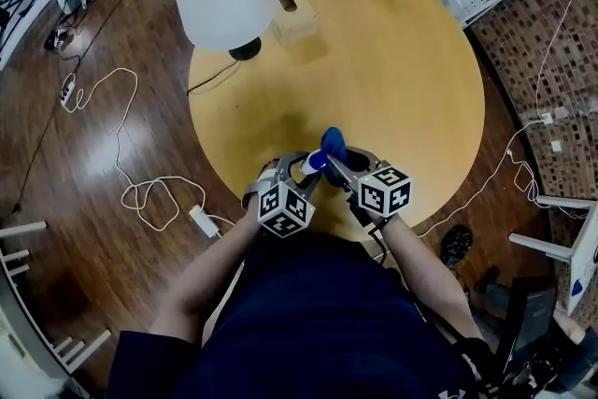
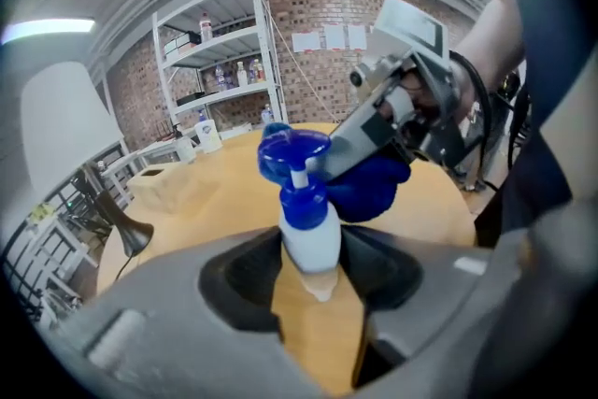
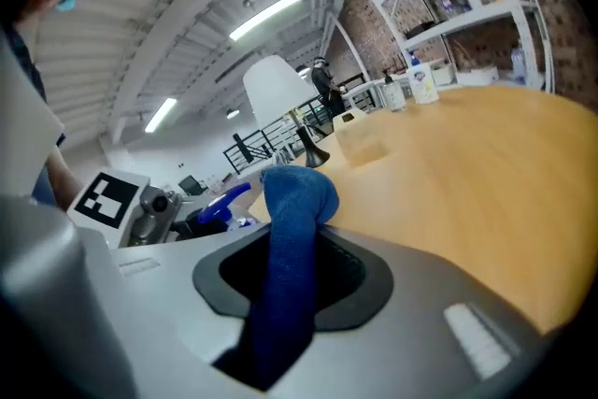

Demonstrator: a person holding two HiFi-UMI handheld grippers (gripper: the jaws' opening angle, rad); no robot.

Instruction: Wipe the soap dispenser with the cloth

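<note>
Head view: left gripper (image 1: 304, 166) and right gripper (image 1: 338, 166) meet over the near edge of the round table (image 1: 411, 79). Left gripper view: the jaws clamp the soap dispenser (image 2: 308, 234), with the blue cloth (image 2: 369, 187) against its pump. Right gripper view: the jaws pinch that cloth, with the dispenser just to its left.

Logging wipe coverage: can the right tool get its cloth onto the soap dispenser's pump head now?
Probably yes: the cloth sits beside the pump head, nothing between; the left tool grips only the bottle.

Round wooden table (image 1: 411, 79), brick wall (image 2: 291, 3)
</note>
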